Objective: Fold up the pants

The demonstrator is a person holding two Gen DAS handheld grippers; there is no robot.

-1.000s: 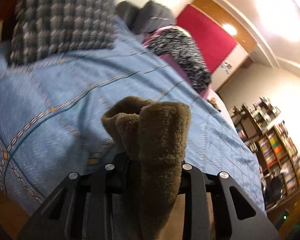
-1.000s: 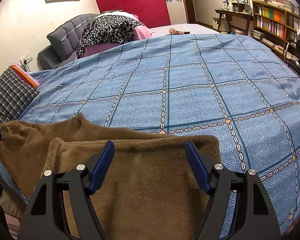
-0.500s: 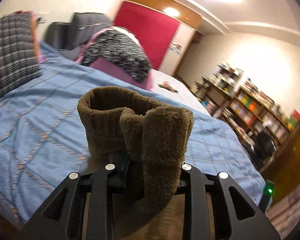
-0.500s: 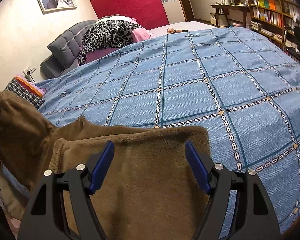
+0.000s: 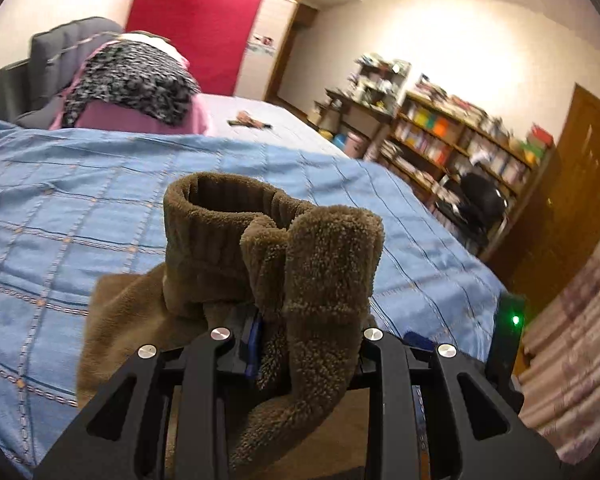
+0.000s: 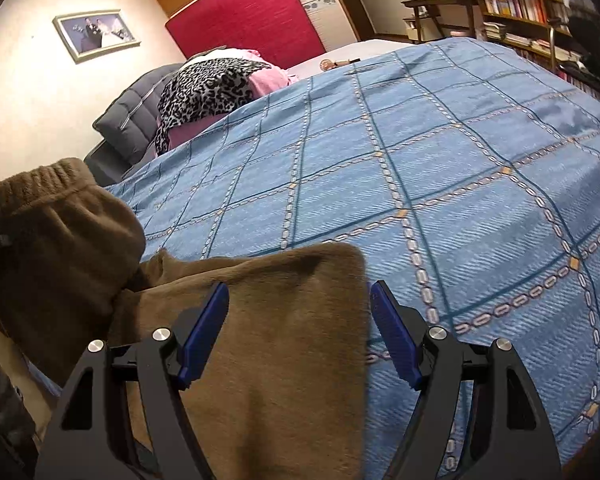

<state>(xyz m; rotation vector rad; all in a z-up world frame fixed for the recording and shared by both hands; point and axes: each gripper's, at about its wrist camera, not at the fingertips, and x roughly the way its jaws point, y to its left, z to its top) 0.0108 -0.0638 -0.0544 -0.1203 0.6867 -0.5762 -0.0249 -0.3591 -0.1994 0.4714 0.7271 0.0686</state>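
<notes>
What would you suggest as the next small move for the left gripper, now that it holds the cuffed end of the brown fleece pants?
Probably carry it forward and lower it. The left gripper is shut on the brown fleece pants, lifting their cuffed end above the blue quilt, while the open right gripper hovers over the flat part.

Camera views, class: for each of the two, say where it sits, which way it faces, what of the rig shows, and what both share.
Left wrist: on the left gripper, facing along the bed toward the bookshelf; its fingers clamp the brown pants.
Right wrist: on the right gripper, facing across the blue bedspread toward the red panel; its blue pads stand open above the pants.
Shared: pants, bedspread, leopard-print cloth, red panel, bookshelf.
</notes>
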